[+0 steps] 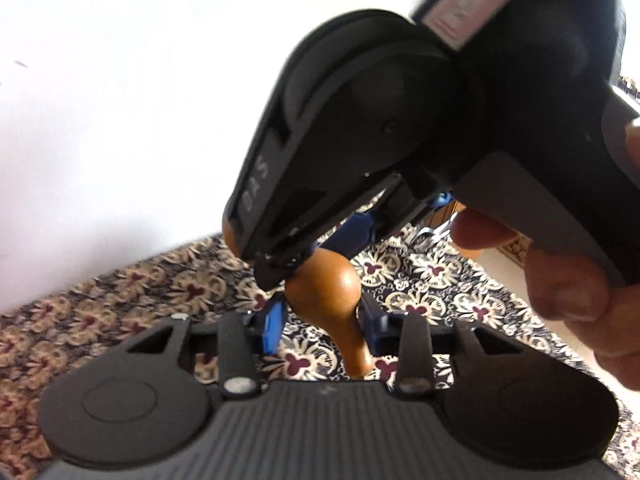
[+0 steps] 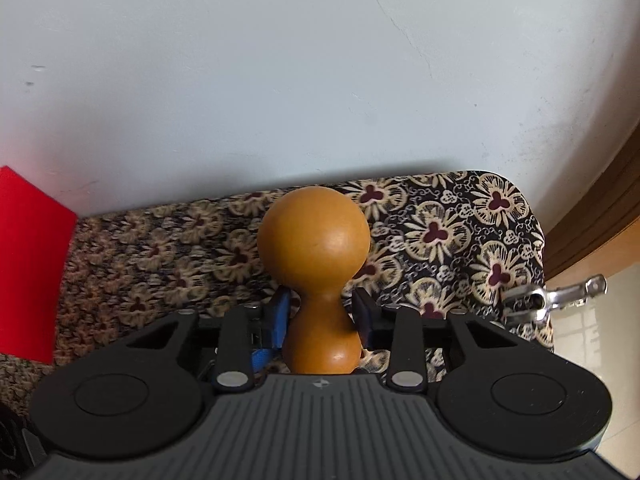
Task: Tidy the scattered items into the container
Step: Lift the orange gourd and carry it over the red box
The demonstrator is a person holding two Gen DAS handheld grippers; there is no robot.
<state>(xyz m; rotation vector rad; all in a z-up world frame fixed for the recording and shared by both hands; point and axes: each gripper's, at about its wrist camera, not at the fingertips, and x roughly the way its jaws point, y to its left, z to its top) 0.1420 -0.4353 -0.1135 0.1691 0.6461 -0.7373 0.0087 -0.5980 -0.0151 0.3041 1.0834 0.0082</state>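
Right gripper [image 2: 320, 312] clamped the wooden gourd's [image 2: 314, 264] waist | long axis ran straight ahead, bulb end foremost, above the floral cloth [image 2: 460, 232] | left gripper [image 1: 322, 320] bracketed the gourd's narrow end, contact unclear | container unseen

Both grippers are matte black plastic with a ribbed grey panel in the middle, round disc covers on each side and silver screw heads at the finger pivots. The left gripper [image 1: 322, 326] and right gripper [image 2: 320, 314] carry blue finger pads [image 2: 280, 316]. Bare skin shows on the hand [image 1: 576, 284].
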